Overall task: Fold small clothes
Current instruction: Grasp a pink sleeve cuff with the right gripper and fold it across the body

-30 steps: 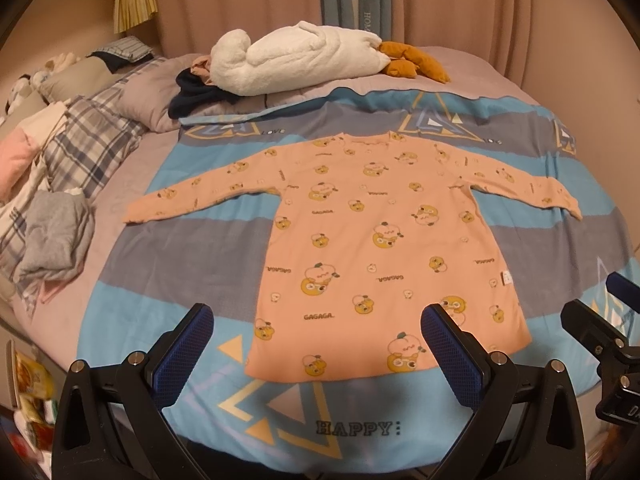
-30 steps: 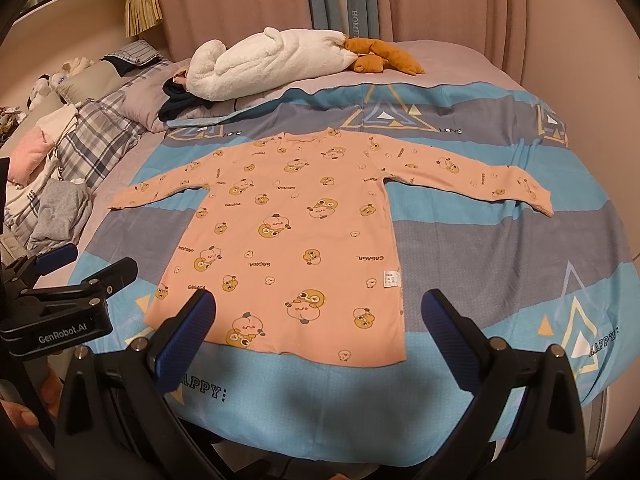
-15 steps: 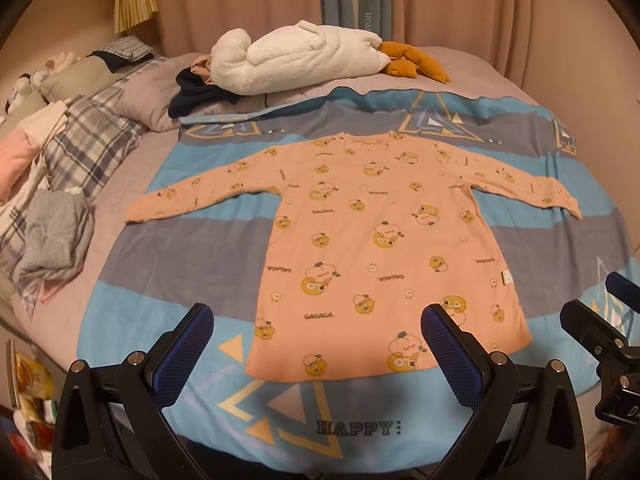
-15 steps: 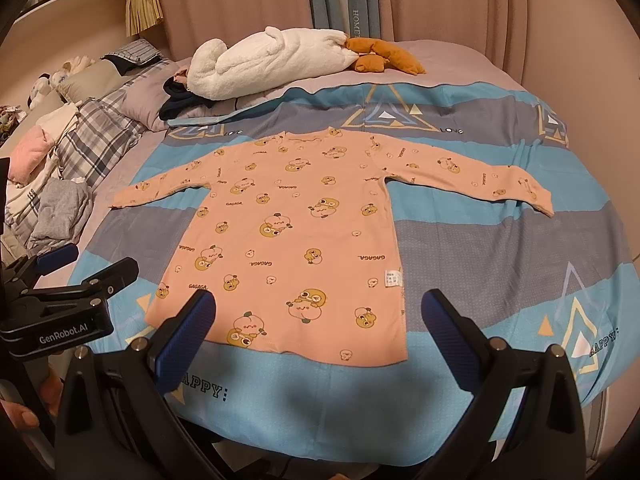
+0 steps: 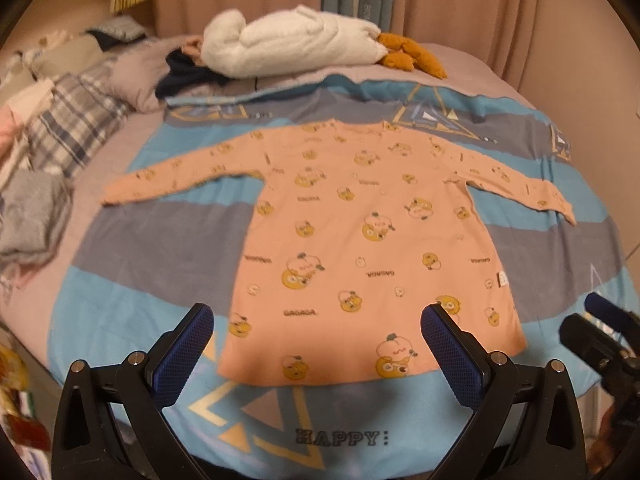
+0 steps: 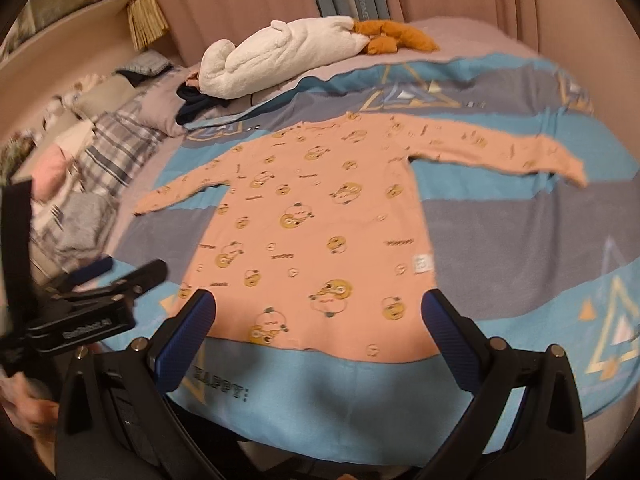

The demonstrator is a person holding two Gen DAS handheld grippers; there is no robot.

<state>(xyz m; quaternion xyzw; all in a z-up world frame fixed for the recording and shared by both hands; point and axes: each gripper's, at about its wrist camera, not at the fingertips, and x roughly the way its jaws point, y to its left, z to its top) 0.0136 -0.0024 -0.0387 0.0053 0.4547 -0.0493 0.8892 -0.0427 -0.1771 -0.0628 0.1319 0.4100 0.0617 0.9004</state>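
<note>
While the shirt (image 5: 360,240) lies flat, both claws (left (image 5: 316,356), right (image 6: 318,340)) gape wide, gripping nothing.

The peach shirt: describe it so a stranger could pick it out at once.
On the bed, a blue and grey blanket covers the near half. The shirt lies flat at its middle, both long sleeves spread wide, hem toward the grippers. It is the only peach garment printed with yellow cartoon faces; the white plush and the grey clothes lie off the blanket and are plain.
</note>
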